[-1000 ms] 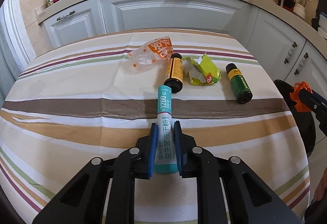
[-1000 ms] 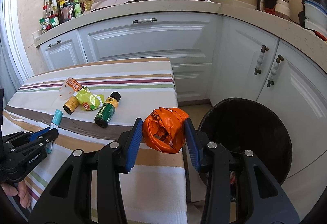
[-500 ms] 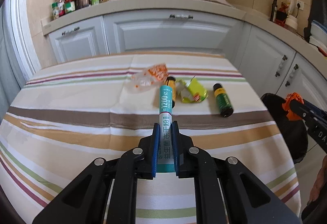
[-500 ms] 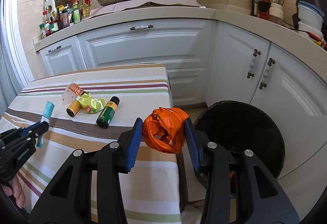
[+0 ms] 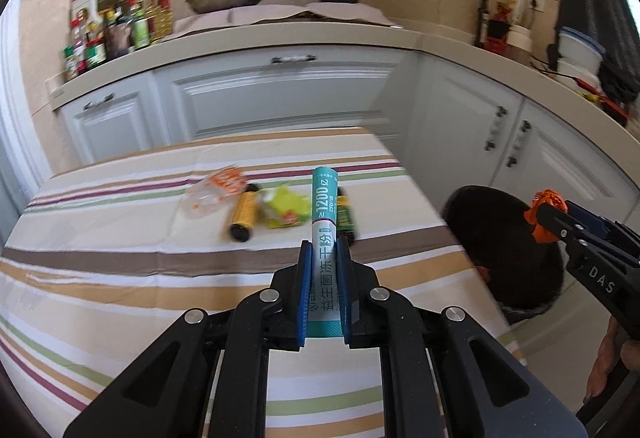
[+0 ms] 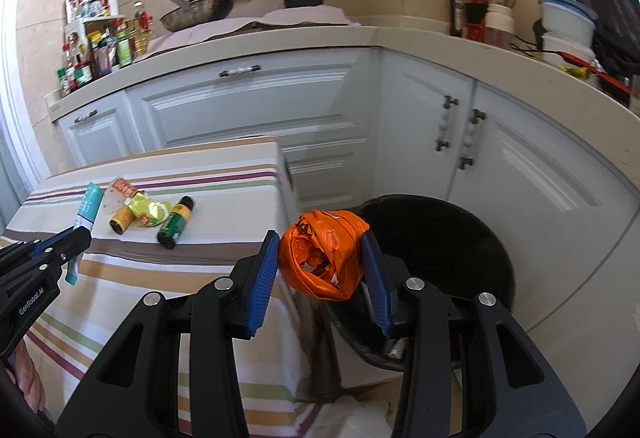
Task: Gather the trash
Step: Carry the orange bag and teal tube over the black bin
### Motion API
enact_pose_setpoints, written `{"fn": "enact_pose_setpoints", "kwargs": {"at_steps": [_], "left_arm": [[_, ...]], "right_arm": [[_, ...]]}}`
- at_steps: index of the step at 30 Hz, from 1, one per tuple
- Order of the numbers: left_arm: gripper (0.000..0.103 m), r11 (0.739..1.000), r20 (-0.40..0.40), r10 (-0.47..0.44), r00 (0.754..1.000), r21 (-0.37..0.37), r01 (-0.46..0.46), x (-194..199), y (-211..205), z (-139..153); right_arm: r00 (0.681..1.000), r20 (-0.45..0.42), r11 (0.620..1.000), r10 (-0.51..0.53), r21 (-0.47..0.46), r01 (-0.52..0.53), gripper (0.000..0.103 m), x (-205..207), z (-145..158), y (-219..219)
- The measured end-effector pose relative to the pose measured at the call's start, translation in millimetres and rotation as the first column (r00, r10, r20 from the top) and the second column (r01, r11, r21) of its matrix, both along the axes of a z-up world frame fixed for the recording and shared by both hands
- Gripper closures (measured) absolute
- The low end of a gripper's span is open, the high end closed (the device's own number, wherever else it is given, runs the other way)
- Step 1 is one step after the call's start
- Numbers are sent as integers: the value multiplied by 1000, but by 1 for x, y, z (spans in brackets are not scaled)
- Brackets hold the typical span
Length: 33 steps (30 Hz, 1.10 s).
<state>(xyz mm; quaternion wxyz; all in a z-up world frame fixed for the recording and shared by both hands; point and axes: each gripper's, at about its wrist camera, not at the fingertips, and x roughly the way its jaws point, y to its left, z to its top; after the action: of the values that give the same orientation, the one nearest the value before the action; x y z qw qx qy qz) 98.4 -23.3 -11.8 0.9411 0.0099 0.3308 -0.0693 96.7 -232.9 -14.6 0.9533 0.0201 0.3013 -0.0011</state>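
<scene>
The left gripper (image 5: 323, 278) is clamped narrow on a teal sachet stick (image 5: 325, 222), held clear above the striped worktop (image 5: 120, 278). The right gripper (image 6: 320, 262) pinches a crumpled orange wrapper (image 6: 320, 254) near the black bin (image 6: 460, 238), which sits on the floor at about three o'clock of the worktop. Both pieces look mid-carry. Next, each gripper needs to get over the bin mouth and open. Two bottles and two wrappers remain near twelve o'clock.

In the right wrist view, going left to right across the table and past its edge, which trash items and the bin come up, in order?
Teal sachet held in the left tongs → yellow-labelled bottle → yellow-green wrapper → green bottle → orange bag in the right tongs → black bin.
</scene>
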Motion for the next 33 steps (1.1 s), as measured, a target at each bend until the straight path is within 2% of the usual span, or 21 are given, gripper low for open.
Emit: {"fn": "enact_pose_setpoints", "kwargs": {"at_steps": [8,18,26,33], "left_arm": [[90,993,30,-119,993,14,118,-4,-52,8],[90,972,65,-233,970,36,231,3,-112,13],[90,961,72,-276,959,38,274,11,-140,12],[90,956,43,-294,955,37,292,25,-158,2]], "right_arm": [[996,18,996,-87,-1,87,63,-15,5,-42],[986,27,986,-167,-7,168,63,-20,5,-83],[979,18,979,-204,-11,204,63,-13,-1,-106],[976,12,976,-215,-11,216,62,-1,-8,-118]]}}
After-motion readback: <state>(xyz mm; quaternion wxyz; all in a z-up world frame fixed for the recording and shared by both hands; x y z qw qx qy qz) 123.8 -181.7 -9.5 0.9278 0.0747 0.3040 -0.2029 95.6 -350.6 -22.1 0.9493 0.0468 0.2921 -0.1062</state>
